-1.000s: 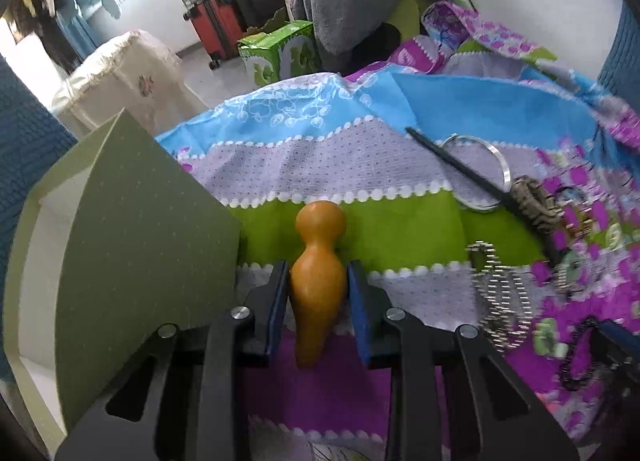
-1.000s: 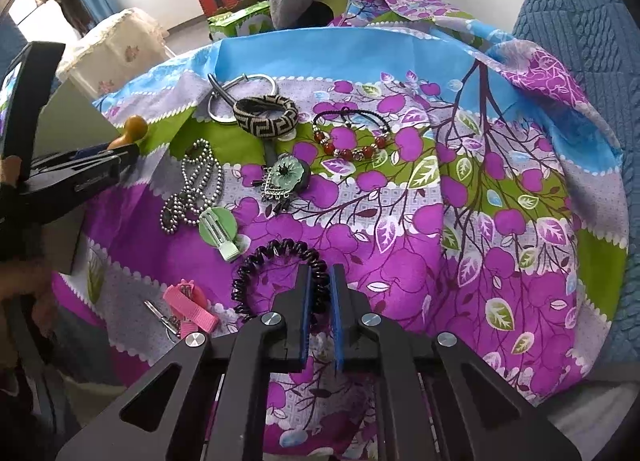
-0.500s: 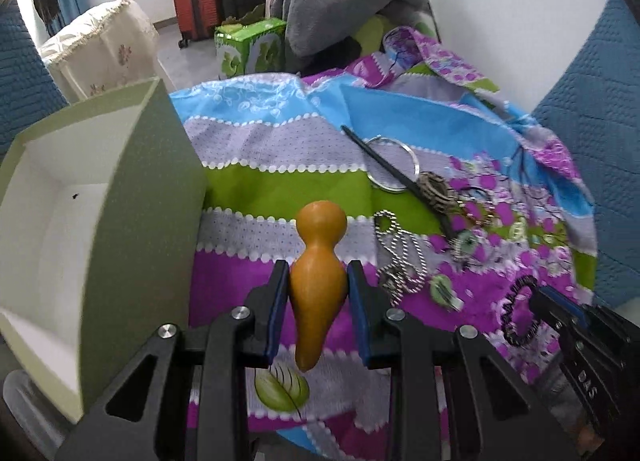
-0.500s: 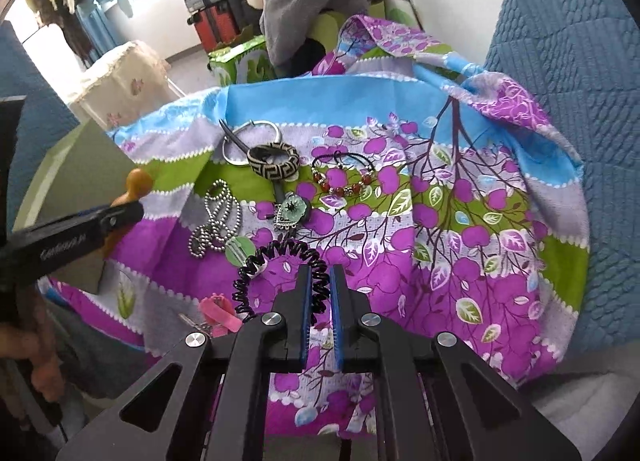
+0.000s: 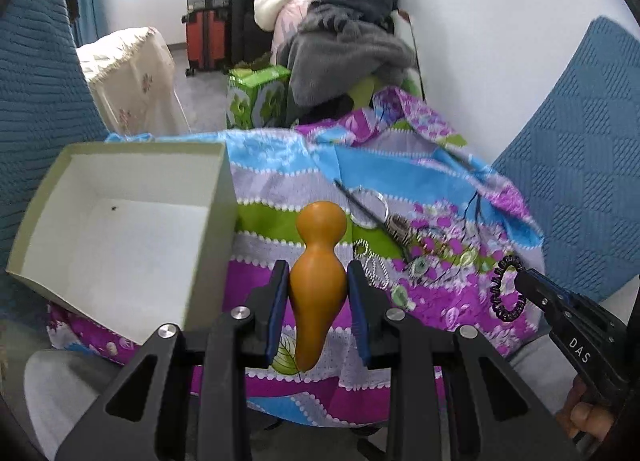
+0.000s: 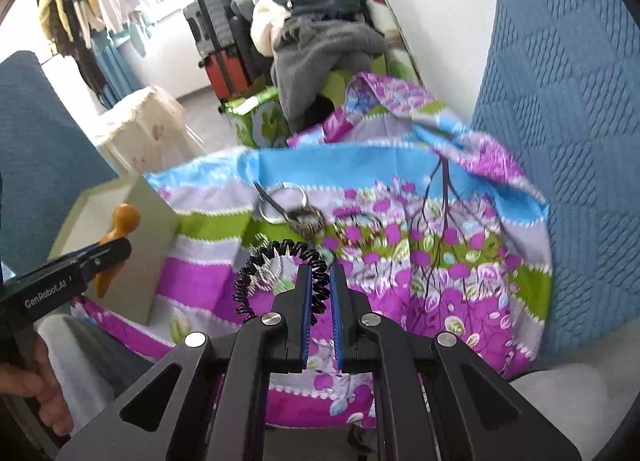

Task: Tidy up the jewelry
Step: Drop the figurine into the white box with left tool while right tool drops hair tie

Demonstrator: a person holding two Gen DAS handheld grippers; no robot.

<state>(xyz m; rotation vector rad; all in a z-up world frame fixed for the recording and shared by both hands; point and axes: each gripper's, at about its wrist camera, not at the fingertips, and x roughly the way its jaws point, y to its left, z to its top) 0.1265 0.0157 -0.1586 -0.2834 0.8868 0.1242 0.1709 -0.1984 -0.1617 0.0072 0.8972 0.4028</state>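
A patterned cloth point(image 5: 280, 173) in purple, blue, green and grey covered the surface in front of the person. At the left edge of the cloth stood an open green box point(image 5: 120, 221) with a white inside, tilted so its opening showed. Farther back on the cloth lay a metal ring point(image 5: 374, 201) crossed by a dark stick point(image 5: 352, 197), and just right of the ring a patterned bangle point(image 5: 398, 225). A bead chain point(image 5: 370, 261) lay on the cloth in front of the ring.

The left hand-held gripper point(image 5: 318, 293) was clenched on an orange gourd point(image 5: 318, 261), its round head pointing away, held above the cloth just right of the box. The right hand-held gripper point(image 6: 319, 293) was clamped on a black coiled hair tie point(image 6: 272, 269), held up off the cloth on the side away from the box.
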